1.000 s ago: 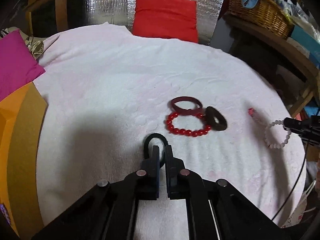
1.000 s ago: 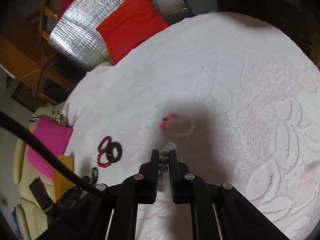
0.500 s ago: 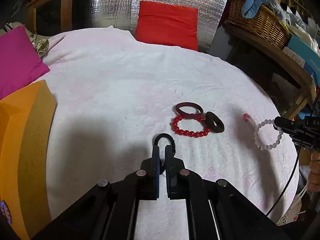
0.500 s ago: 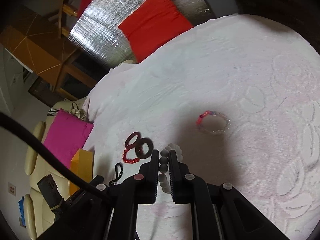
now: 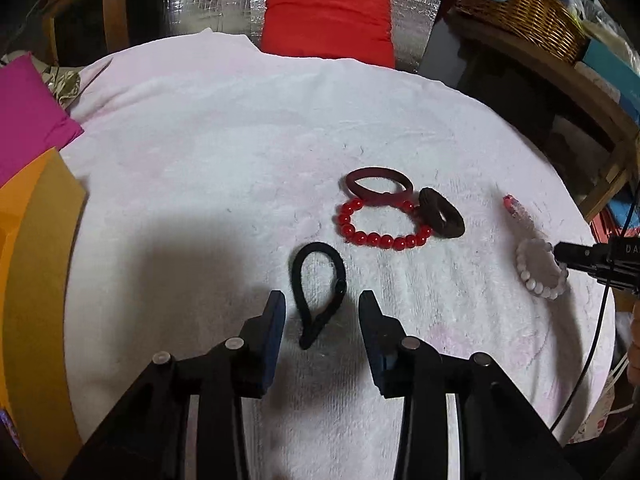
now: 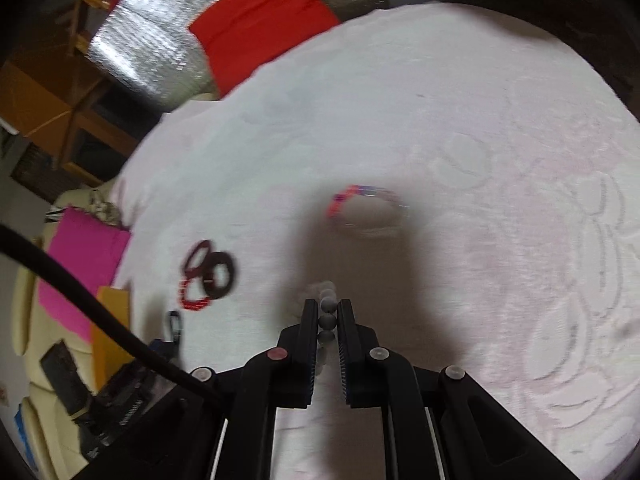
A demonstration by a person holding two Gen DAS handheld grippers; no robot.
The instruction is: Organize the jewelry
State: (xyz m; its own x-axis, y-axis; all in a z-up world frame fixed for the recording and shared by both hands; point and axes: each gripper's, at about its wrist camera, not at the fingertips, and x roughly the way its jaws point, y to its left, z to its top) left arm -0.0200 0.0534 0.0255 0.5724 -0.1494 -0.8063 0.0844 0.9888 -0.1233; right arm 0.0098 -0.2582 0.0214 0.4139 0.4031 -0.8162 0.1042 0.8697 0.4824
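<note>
My left gripper [image 5: 322, 304] is open, its jaws either side of a black hair tie [image 5: 318, 300] that lies on the white cloth [image 5: 240, 152]. Beyond it lie a red bead bracelet [image 5: 380, 226], a maroon band [image 5: 378, 184] and a dark brown scrunchie [image 5: 442, 212], touching one another. My right gripper [image 6: 328, 312] is shut on a pale bead bracelet [image 6: 327, 304], which also shows in the left wrist view [image 5: 540, 274] low over the cloth at the right. A clear bracelet with a pink end [image 6: 364, 208] lies ahead of it.
An orange box [image 5: 32, 280] and a magenta cushion [image 5: 28, 112] are at the left edge. A red cushion [image 5: 328, 20] against silver foil stands behind the table. A wicker basket [image 5: 520, 8] sits on a shelf at the back right.
My left gripper has opened and let go of the black hair tie, which now lies on the cloth. My right gripper has carried the pale bead bracelet lower, closer to the cloth.
</note>
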